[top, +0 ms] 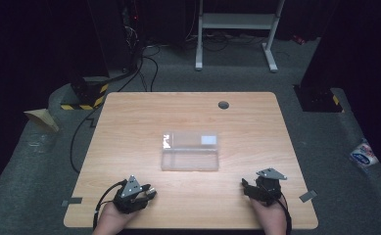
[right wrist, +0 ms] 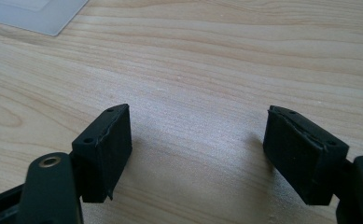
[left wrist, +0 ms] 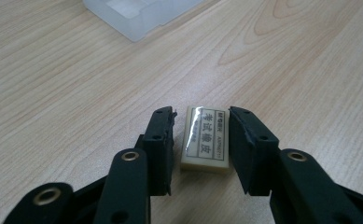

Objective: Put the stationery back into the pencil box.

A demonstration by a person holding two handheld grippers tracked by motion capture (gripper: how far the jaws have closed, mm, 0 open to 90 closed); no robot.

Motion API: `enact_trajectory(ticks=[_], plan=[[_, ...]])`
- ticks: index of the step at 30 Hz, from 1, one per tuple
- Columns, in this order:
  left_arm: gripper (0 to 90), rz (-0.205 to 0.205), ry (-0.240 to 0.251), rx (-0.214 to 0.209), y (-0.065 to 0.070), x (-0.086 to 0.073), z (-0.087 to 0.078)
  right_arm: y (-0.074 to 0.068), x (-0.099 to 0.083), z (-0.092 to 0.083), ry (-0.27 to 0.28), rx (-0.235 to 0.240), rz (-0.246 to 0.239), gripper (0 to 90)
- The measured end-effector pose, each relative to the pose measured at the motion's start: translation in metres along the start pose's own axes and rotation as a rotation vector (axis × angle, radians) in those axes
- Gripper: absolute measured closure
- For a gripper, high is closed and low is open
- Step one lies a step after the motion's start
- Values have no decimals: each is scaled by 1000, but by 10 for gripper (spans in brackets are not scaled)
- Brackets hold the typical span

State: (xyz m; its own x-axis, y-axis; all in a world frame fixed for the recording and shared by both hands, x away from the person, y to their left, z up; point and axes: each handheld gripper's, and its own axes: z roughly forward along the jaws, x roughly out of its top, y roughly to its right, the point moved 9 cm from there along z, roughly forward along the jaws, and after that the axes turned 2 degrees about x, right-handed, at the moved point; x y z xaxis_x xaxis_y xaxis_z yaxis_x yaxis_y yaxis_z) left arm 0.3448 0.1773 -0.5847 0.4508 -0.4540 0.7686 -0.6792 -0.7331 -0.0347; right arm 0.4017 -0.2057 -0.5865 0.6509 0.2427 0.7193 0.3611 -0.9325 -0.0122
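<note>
The wooden tabletop (top: 256, 122) is mostly bare, with a clear plastic case (top: 190, 151) lying open near its middle, well apart from every edge. A small dark round grommet (top: 223, 105) sits close to the far edge.

The left gripper (top: 149, 192) rests near the front edge on the left side. In the left gripper view its fingers (left wrist: 159, 140) are spread on either side of a small cream eraser (left wrist: 206, 139) with a printed label, which lies flat on the wood. A thin gap shows between the eraser and the left-hand finger; the other finger stands just beside the eraser's opposite edge, and whether it touches cannot be told. The corner of the plastic case (left wrist: 137, 14) shows ahead, with open wood between it and the eraser.

The right gripper (top: 246, 188) rests near the front edge on the right side, well apart from the case. In the right gripper view its fingers (right wrist: 104, 144) are spread wide over bare wood with nothing between them, and a corner of the case (right wrist: 34, 14) lies off at the upper left

Around the tabletop, grey floor (top: 325, 147) shows on the left, right and far sides
</note>
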Motion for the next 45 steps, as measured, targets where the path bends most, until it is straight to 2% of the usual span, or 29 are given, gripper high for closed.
enact_trajectory(ticks=[7,17,24,30,35,38,45], plan=[[667,1,1,-2,0,0,0,0,0,0,-2,-1,-1,233],[674,-1,1,-6,0,0,0,0,0,0,-2,-1,0,234],[676,-4,2,9,-2,1,1,0,0,0,-2,-1,0,234],[676,-24,2,20,-4,0,0,0,0,0,0,-1,-1,234],[677,-51,33,38,-7,3,-5,0,0,0,0,0,-1,234],[677,-40,41,51,-9,4,-7,0,0,0,1,0,-1,235],[677,-63,84,65,-10,9,-13,0,0,0,1,0,-1,234]])
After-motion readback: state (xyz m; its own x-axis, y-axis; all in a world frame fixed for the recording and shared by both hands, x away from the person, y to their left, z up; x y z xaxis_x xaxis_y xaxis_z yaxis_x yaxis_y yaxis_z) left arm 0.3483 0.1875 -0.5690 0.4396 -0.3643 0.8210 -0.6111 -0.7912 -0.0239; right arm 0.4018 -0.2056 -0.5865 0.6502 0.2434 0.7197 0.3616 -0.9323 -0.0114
